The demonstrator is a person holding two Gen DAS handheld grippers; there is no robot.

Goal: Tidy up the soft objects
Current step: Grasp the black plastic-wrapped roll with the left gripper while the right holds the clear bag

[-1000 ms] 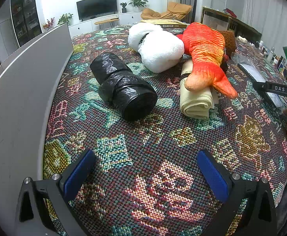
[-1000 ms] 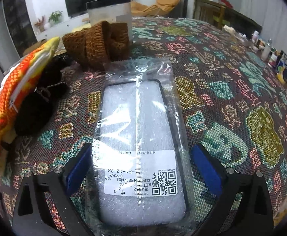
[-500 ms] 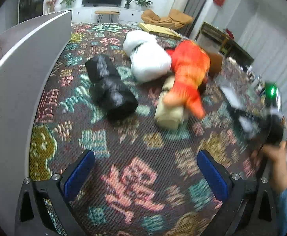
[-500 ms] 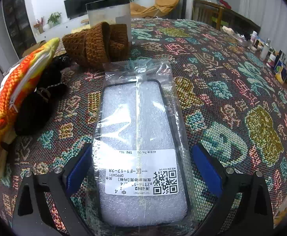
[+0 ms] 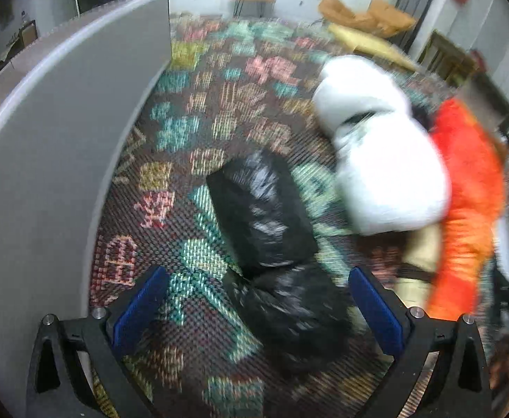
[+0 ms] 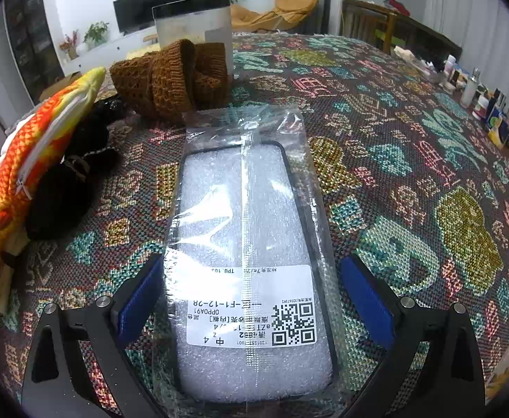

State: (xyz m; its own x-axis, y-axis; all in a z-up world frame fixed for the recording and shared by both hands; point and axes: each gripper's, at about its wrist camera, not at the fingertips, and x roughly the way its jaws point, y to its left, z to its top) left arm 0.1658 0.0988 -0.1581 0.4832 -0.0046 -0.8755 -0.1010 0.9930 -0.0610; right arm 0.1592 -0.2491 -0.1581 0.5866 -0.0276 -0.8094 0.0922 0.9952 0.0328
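The black bag roll [image 5: 272, 244] lies just ahead of the wide-open left tool [image 5: 254, 313], its length running away; the right tool [image 6: 251, 310], also open, straddles a packet [image 6: 247, 244].

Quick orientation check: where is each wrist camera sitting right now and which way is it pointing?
Left wrist: behind the open left gripper, looking down at the black bag roll; blue pads show.
Right wrist: behind the open right gripper, low over the bagged phone case; blue pads show.
Shared: the orange fish plush and the woven tablecloth.
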